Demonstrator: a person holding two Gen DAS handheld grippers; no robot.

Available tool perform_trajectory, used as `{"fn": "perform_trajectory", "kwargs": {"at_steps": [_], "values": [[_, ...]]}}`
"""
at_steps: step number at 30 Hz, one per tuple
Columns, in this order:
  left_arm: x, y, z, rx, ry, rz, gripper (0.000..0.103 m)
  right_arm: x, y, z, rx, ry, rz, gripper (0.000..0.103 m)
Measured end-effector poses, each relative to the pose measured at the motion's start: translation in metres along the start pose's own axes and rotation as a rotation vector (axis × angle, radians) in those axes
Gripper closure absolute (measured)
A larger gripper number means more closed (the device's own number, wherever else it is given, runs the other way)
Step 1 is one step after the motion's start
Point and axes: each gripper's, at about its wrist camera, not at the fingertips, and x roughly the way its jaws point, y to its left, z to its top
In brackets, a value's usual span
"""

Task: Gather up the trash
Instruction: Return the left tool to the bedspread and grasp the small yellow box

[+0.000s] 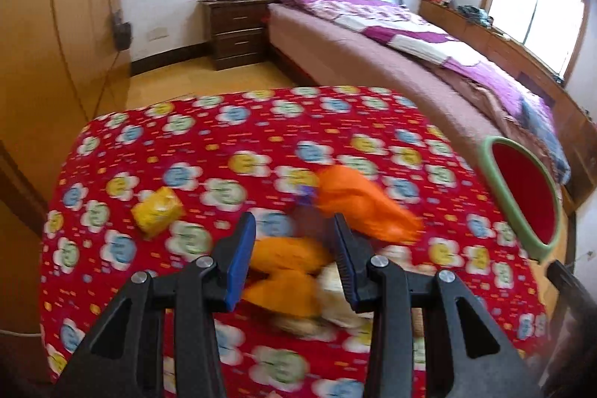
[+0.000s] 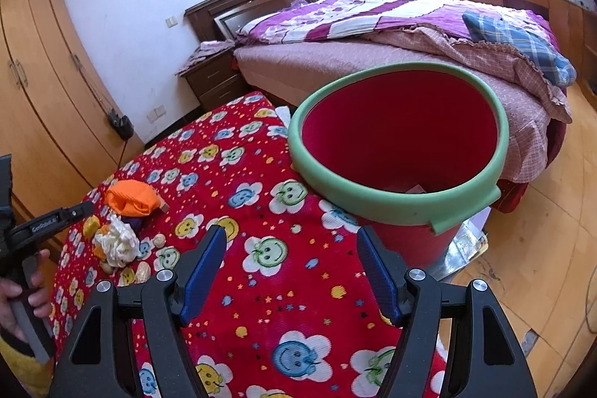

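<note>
A pile of trash lies on the table's red flowered cloth (image 1: 149, 137): a crumpled orange bag (image 1: 362, 200), an orange-yellow wrapper (image 1: 291, 254), a yellow packet (image 1: 158, 211) off to the left, and white crumpled paper (image 1: 335, 308). My left gripper (image 1: 294, 222) hovers over the pile, open, with nothing pinched; the view is blurred. In the right wrist view the orange bag (image 2: 130, 198) and white paper (image 2: 117, 243) sit far left, below one finger (image 2: 56, 219) of the left gripper. My right gripper (image 2: 291, 234) is open over bare cloth. The red bin with a green rim (image 2: 395, 207) stands just ahead to its right.
The bin's rim (image 1: 488, 152) shows past the table's right edge. A bed (image 1: 373, 36) with a purple quilt and a dark nightstand (image 1: 235, 28) stand behind. A wooden wardrobe (image 2: 37, 99) lines the left wall. A hand (image 2: 22, 290) grips the left tool's handle.
</note>
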Motion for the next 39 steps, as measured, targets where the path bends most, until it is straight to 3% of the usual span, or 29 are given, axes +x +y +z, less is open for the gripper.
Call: {"fn": "perform_trajectory", "kwargs": {"at_steps": [6,11,14,24,39], "values": [[0.02,0.048,0.003,-0.051,0.026,0.072,0.061,0.007,0.013,-0.003,-0.018,0.024,-0.015,0.029],[0.034,0.079,0.004,-0.087,0.036,0.136,0.051,0.015,0.023,-0.006,-0.029,0.051,-0.018,0.029],[0.042,0.091,0.003,-0.108,0.046,0.152,0.051,0.02,0.028,-0.008,-0.031,0.061,-0.026,0.03],[0.063,0.099,0.002,-0.153,0.073,0.102,0.051,0.027,0.041,-0.012,-0.058,0.087,-0.026,0.029],[0.063,0.102,0.008,-0.225,0.04,0.067,0.051,0.034,0.049,-0.015,-0.073,0.113,-0.007,0.029]]}}
